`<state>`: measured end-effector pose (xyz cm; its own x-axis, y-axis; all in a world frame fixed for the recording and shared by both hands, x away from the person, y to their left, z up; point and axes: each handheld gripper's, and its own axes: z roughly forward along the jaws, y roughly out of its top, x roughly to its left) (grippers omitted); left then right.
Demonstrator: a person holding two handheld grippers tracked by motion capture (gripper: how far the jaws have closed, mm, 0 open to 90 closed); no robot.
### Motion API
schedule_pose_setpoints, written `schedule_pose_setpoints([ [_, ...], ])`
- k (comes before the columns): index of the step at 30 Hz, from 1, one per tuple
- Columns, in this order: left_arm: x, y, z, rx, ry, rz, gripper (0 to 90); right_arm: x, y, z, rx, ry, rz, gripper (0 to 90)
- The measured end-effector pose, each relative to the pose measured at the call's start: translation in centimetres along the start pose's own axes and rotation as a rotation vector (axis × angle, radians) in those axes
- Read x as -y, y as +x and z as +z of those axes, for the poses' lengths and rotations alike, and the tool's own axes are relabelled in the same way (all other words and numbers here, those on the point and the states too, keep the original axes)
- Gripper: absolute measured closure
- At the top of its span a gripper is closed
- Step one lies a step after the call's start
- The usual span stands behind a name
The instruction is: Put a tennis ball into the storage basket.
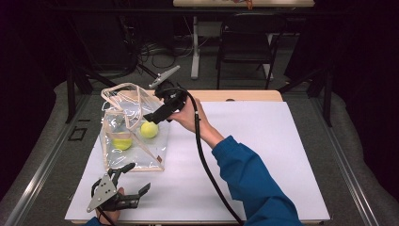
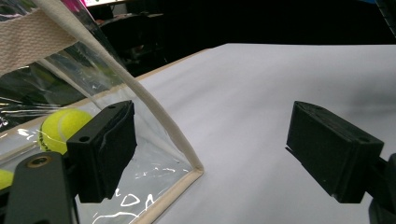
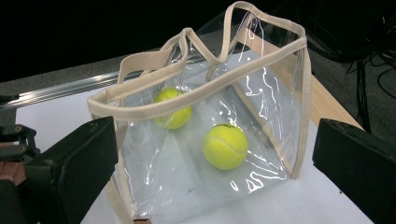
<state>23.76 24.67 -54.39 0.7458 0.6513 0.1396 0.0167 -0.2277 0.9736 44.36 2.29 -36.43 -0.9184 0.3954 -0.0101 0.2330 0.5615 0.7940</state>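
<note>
A clear plastic tote bag (image 1: 113, 153) with beige trim stands open on the white table top (image 1: 263, 141), left of centre. Two yellow tennis balls lie inside it, one (image 1: 149, 129) to the right and one (image 1: 122, 141) to the left. My right gripper (image 1: 153, 110) hovers at the bag's upper right side, jaws wide open and empty. In the right gripper view the bag's rim (image 3: 201, 91) and both balls (image 3: 225, 145) (image 3: 173, 108) lie ahead of it. My left gripper (image 1: 136, 179) is open and empty near the table's front edge, its jaw beside the bag's front corner (image 2: 194, 170).
The white top spreads wide and bare right of the bag. A wooden edge (image 1: 235, 95) borders its far side, and a metal rail (image 1: 42, 165) runs along the left. Beyond stand a dark chair (image 1: 247, 42), a table leg (image 1: 195, 47) and floor cables (image 1: 155, 52).
</note>
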Motion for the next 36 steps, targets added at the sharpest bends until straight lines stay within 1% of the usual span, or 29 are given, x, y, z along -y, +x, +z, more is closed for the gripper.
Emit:
schedule_pose_setpoints([
  [7, 0.0, 0.0, 0.1, 0.004, 0.006, 0.003, 15.7, 1.6, -0.4, -1.2, -0.003, -0.003, 0.011, 0.0],
  [12, 0.1, 0.1, 0.0, 0.005, 0.007, 0.002, 15.7, 3.2, -0.5, -2.1, 0.001, 0.012, 0.016, 0.0],
  [15, 0.1, 0.1, 0.0, 0.006, 0.007, 0.0, 15.7, 4.3, -0.6, -2.6, 0.01, 0.029, 0.02, 0.0],
  [17, 0.1, 0.1, 0.0, 0.009, 0.009, 0.0, 15.7, 5.0, -0.8, -2.9, 0.012, 0.035, 0.031, 0.0],
  [20, 0.1, 0.1, 0.1, 0.014, 0.008, -0.005, 15.7, 5.8, -1.1, -3.4, 0.013, 0.034, 0.045, 0.0],
  [25, 0.1, 0.1, 0.1, 0.015, 0.009, -0.005, 15.7, 6.8, -1.1, -4.4, 0.027, 0.032, 0.052, 0.0],
  [30, 0.1, 0.1, 0.1, 0.014, 0.007, -0.006, 15.7, 7.9, -1.1, -5.3, 0.038, 0.037, 0.049, 0.0],
  [36, 0.1, 0.1, 0.1, 0.015, 0.012, -0.003, 15.7, 9.5, -1.2, -6.3, 0.049, 0.04, 0.063, 0.0],
])
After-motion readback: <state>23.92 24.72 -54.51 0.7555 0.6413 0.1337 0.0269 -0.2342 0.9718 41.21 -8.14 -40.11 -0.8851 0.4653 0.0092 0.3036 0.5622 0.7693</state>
